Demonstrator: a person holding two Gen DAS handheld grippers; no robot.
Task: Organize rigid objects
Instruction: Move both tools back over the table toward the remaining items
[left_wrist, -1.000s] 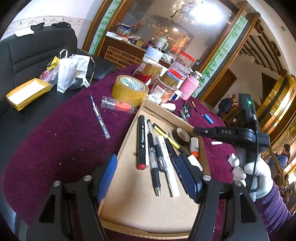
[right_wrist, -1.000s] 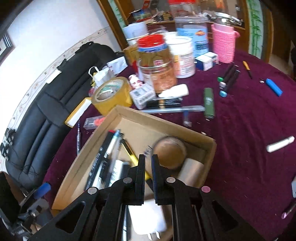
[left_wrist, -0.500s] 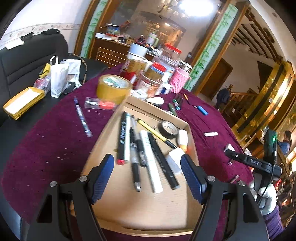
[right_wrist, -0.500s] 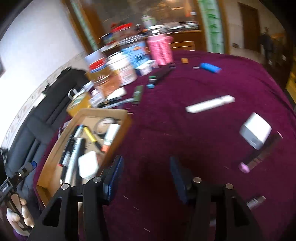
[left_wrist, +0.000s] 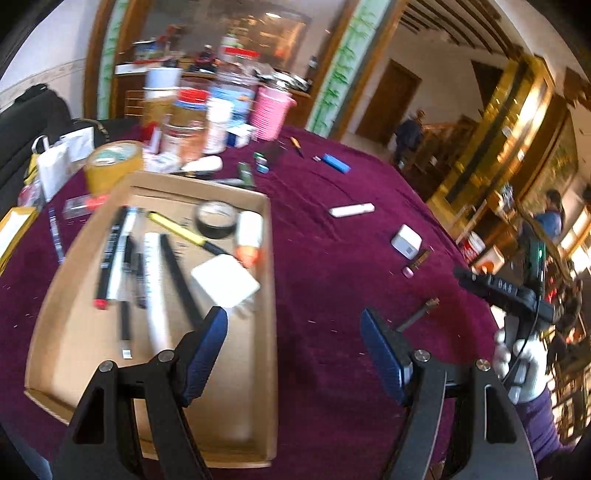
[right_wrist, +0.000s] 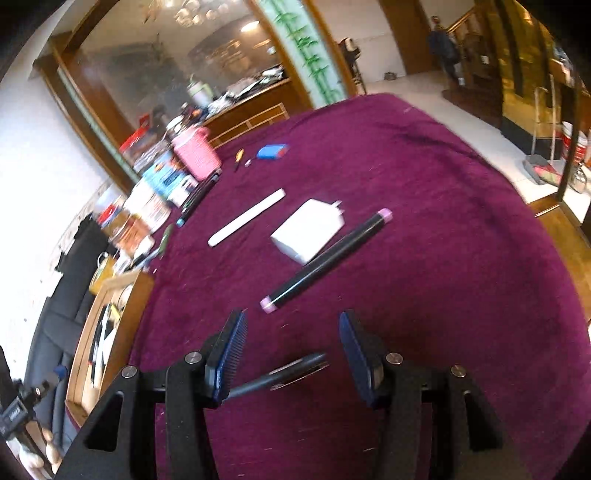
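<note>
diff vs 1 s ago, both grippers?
The right gripper was shut over the cardboard box with a white charger; it let go, opened and swung right over the purple cloth, now above a dark pen. That white charger lies in the box. The left gripper stayed open but panned right. Pens and tape in the box are unchanged.

Both grippers are matte black plastic with triangular cut-outs, silver screws and ribbed dark-blue pads (right_wrist: 226, 354). At the right edge of the left wrist view, a white-gloved hand (left_wrist: 522, 365) with a purple sleeve shows beneath white "DAS" lettering.
</note>
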